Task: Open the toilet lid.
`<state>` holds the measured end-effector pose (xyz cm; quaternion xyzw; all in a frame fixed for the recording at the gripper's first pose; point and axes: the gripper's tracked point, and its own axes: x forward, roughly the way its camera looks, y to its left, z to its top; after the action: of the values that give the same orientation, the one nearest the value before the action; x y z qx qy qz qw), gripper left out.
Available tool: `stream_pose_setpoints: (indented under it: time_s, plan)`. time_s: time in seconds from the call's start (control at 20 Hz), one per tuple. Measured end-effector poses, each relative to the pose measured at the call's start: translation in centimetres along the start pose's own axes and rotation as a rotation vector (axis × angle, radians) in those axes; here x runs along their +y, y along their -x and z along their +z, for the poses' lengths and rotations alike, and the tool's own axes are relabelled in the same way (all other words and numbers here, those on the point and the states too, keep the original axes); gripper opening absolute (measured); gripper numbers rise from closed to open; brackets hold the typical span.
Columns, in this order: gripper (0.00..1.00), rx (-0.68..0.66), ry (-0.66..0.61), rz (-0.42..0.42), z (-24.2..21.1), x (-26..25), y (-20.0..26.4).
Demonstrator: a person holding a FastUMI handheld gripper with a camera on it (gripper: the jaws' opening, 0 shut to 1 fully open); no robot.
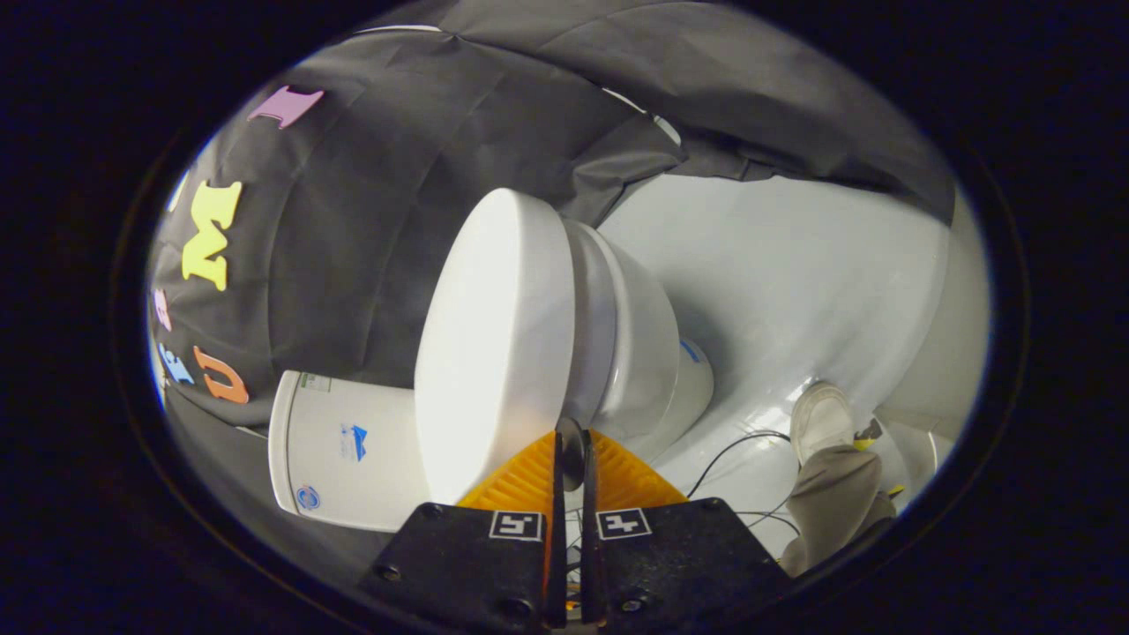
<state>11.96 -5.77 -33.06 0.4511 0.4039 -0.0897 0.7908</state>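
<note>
Gripping toilet lid point(494, 353) front edge, gripper point(571, 450) jaws closed on it, tank point(344, 450) behind lid, shoe point(820, 419) on floor beside toilet

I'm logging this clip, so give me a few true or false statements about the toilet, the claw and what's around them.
1. The toilet lid is down on the seat. True.
2. The claw is wide open. False: its fingers are nearly together, just at the lid's edge.
3. A shoe rests on the white floor. True.
4. The tank is black. False: it is white.
</note>
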Motion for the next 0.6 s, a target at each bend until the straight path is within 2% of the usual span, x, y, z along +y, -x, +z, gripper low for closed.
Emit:
stream_pose_setpoints:
  time_s: [0.15,0.3,0.6]
  plan:
    - [0.07,-0.017,-0.017,0.053,0.7,1.1,1.0]
    - [0.07,-0.038,0.034,0.089,0.6,2.7,2.1]
    - [0.07,-0.063,0.087,0.069,1.0,3.7,2.7]
